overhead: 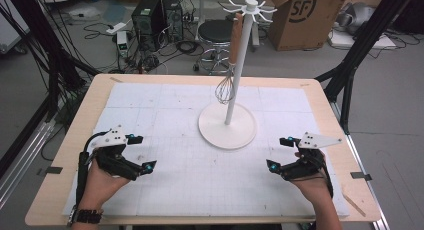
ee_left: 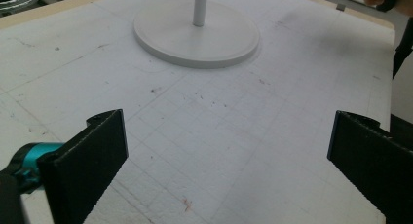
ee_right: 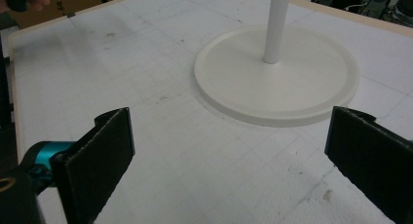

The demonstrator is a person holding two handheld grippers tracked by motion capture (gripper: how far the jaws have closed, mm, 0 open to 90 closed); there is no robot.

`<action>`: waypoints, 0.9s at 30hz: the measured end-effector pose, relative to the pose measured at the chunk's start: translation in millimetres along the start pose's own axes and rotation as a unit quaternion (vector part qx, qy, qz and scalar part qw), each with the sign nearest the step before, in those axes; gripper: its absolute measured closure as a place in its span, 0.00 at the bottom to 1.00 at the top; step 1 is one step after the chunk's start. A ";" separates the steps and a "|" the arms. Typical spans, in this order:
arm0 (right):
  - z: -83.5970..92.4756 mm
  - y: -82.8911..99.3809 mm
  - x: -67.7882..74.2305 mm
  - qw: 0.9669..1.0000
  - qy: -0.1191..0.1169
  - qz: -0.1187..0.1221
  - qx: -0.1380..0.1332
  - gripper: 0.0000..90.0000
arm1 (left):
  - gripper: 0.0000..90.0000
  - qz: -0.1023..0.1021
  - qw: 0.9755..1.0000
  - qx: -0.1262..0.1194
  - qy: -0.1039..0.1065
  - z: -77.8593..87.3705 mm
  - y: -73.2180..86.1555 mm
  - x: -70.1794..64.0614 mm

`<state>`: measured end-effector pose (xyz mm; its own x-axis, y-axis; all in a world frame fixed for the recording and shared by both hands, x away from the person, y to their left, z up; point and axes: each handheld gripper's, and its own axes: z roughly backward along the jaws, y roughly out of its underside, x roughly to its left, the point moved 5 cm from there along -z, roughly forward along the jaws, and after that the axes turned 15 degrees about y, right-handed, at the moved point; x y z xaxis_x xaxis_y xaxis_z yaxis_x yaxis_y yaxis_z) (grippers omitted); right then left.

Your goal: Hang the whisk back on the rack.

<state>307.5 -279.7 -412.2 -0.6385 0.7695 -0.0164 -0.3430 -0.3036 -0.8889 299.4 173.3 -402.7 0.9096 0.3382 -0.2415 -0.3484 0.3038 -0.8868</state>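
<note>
A: Which item did the work concern, and where was it?

B: The whisk (overhead: 227, 75). It hung from a hook of the white rack (overhead: 240, 65), wooden handle up and wire head down, just beside the pole and clear of the round base (overhead: 227, 127). Its long axis ran vertical, parallel to the pole.

A: How did it lie from each gripper?

B: Forward of both and well above them. The left gripper (overhead: 141, 152) rested at the near left of the worktop (overhead: 165, 190), the right gripper (overhead: 280, 153) at the near right, each pointing inward toward the base. The whisk hung on the left side of the pole, so the left gripper probably had the more open line to it; the distances looked much alike.

A: What was the state of the grippers?

B: Both released. In the left gripper view (ee_left: 226, 136) and the right gripper view (ee_right: 229, 136) the jaws stood wide apart with bare mat between them, nothing held.

A: What would a reach call for?

B: Likely a rise and forward travel, jaws closing across the upright handle.
</note>
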 end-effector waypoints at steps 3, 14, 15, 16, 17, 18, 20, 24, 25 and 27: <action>-0.3 1.1 -1.2 1.000 0.001 -0.001 0.000 0.03 | 0.02 -0.002 1.000 0.000 -0.006 1.4 -1.7 0.9; -2.0 1.5 -1.0 1.000 -0.002 -0.002 0.004 0.03 | 0.02 -0.001 1.000 0.005 -0.010 1.5 1.4 1.7; -2.3 0.8 -1.3 1.000 -0.001 -0.002 0.003 0.03 | 0.02 0.000 1.000 0.007 -0.011 1.8 2.4 2.1; -3.0 0.2 -1.5 1.000 -0.002 -0.001 0.001 0.03 | 0.02 0.000 1.000 0.008 -0.012 2.5 3.3 2.2; -3.8 -0.1 -1.3 1.000 -0.001 0.002 0.002 0.03 | 0.02 0.000 1.000 0.007 -0.010 3.0 4.1 2.0; -3.9 -0.4 -0.4 1.000 -0.001 0.001 0.002 0.03 | 0.02 0.001 1.000 0.005 -0.011 3.7 4.5 1.8; -4.7 -0.3 1.1 1.000 -0.003 0.002 0.005 0.03 | 0.02 0.001 1.000 0.003 -0.013 5.7 4.8 1.4; -6.5 -1.2 1.8 1.000 -0.002 0.005 0.005 0.03 | 0.02 0.000 1.000 -0.001 -0.013 7.8 4.1 0.4; -6.5 -1.8 2.3 1.000 -0.003 0.003 0.005 0.03 | 0.02 -0.001 1.000 0.000 -0.014 7.9 4.2 0.5; -7.4 -2.0 2.5 1.000 -0.003 0.005 0.005 0.03 | 0.02 0.000 1.000 0.001 -0.013 8.2 4.3 0.6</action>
<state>311.8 -273.0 -413.9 -0.6456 0.7633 -0.0219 -0.3439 -0.3162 -0.8842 296.6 182.1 -403.5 0.9035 0.3610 -0.2309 -0.3485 0.3056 -0.8861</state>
